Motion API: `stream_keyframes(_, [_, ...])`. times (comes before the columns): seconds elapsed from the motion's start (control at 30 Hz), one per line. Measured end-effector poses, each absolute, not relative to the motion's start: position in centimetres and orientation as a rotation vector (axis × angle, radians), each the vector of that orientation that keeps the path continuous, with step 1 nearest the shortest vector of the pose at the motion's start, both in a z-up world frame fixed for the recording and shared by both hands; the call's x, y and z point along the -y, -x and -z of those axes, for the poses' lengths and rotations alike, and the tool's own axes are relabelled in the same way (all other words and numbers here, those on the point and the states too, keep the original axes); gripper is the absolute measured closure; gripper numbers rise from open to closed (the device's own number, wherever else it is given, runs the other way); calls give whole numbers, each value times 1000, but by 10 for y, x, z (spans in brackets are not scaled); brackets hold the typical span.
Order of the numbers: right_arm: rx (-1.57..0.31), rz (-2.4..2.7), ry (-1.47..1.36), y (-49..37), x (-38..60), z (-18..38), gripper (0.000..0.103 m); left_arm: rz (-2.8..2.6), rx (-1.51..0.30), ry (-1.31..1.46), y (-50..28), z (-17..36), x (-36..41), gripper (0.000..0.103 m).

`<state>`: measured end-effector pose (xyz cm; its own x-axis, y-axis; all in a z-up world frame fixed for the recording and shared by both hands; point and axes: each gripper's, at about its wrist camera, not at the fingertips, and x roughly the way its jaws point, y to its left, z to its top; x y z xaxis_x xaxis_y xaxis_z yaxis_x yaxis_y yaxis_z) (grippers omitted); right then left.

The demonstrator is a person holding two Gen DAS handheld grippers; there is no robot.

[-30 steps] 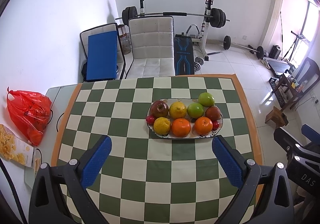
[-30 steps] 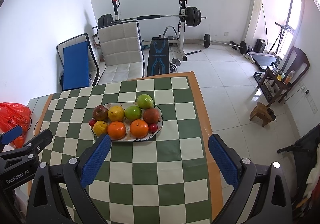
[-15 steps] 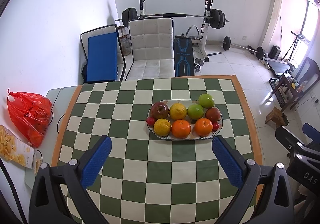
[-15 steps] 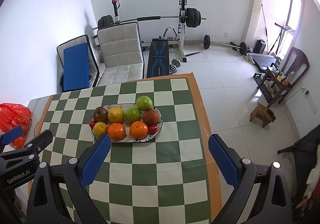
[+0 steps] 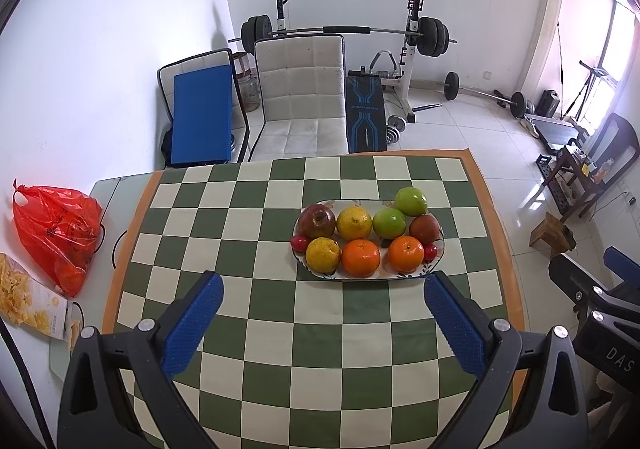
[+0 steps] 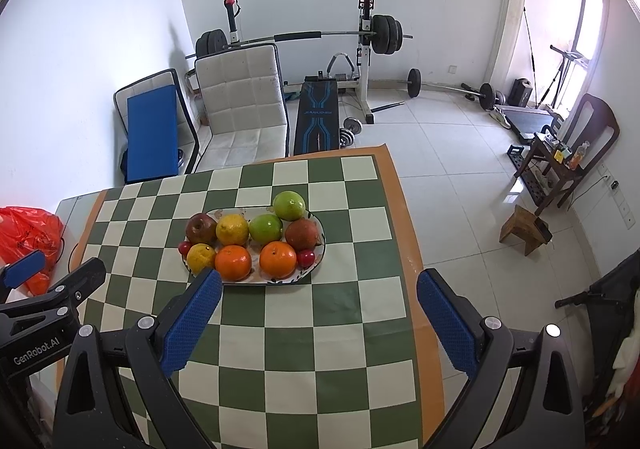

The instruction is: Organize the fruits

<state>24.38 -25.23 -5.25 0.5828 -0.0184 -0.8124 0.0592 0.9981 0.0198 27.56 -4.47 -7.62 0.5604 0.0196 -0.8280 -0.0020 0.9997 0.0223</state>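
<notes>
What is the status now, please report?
Left gripper open, empty, short of plate. Right gripper open, empty. Fruits all on plate. Nothing in the way.

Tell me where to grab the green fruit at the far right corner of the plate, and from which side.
Grip the far green fruit across its round middle, coming down from above and from the far right, where bare cloth borders it. Its near left side sits against the other green fruit and the reddish-brown fruit, leaving little finger room. The right claw, wide open, is probably the handier one.
</notes>
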Motion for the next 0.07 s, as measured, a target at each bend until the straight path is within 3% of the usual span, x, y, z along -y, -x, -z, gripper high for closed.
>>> stream_keyframes(0.07, [-948,45,-47,-244,252,53,3,-8,-973,-22,-276,75,46,0])
